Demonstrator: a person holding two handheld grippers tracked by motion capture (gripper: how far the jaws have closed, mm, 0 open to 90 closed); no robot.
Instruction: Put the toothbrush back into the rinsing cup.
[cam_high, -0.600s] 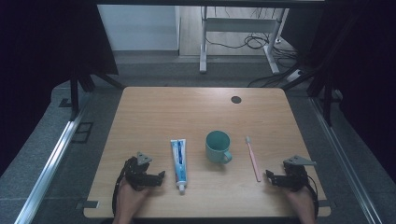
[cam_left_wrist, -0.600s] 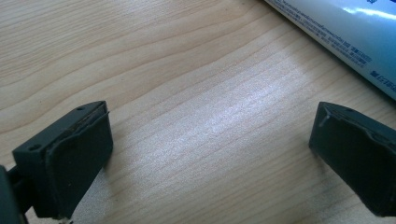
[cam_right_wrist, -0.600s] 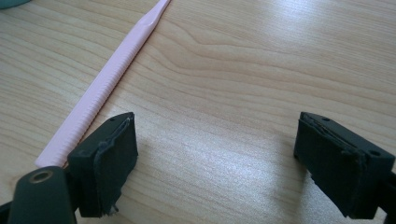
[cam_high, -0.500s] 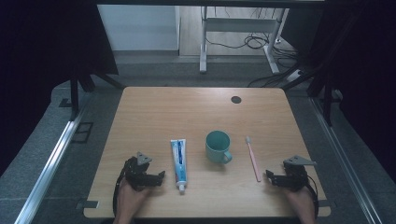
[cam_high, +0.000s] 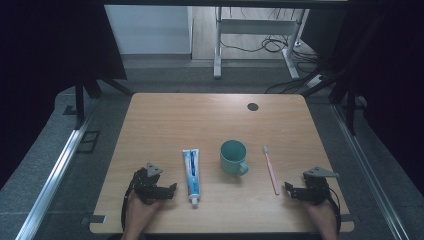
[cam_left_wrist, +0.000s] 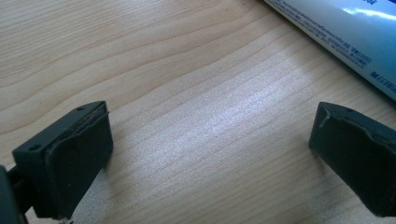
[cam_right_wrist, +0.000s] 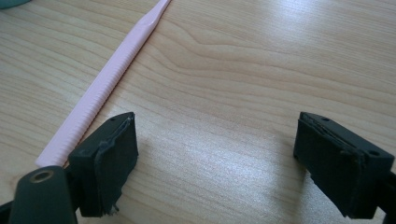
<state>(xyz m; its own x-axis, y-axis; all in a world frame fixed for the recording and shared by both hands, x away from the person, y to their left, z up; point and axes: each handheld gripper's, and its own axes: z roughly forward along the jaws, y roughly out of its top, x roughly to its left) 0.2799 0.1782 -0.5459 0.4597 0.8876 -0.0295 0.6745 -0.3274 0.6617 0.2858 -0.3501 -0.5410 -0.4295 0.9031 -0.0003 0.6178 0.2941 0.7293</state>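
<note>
Three items in a row on my wooden table (cam_high: 170, 120), none touching. Toothpaste tube (cam_high: 190, 169): white and blue, flat, cap toward me. Just right of it, teal mug (cam_high: 233, 156), upright, handle pointing near-right. Right of that, pink toothbrush (cam_high: 270, 170), flat, head at the far end, handle toward me, slightly angled.

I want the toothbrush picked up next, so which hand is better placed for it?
Probably the right. Its open tool rests just beside the toothbrush handle, while the left tool sits beyond the toothpaste and cup.
</note>
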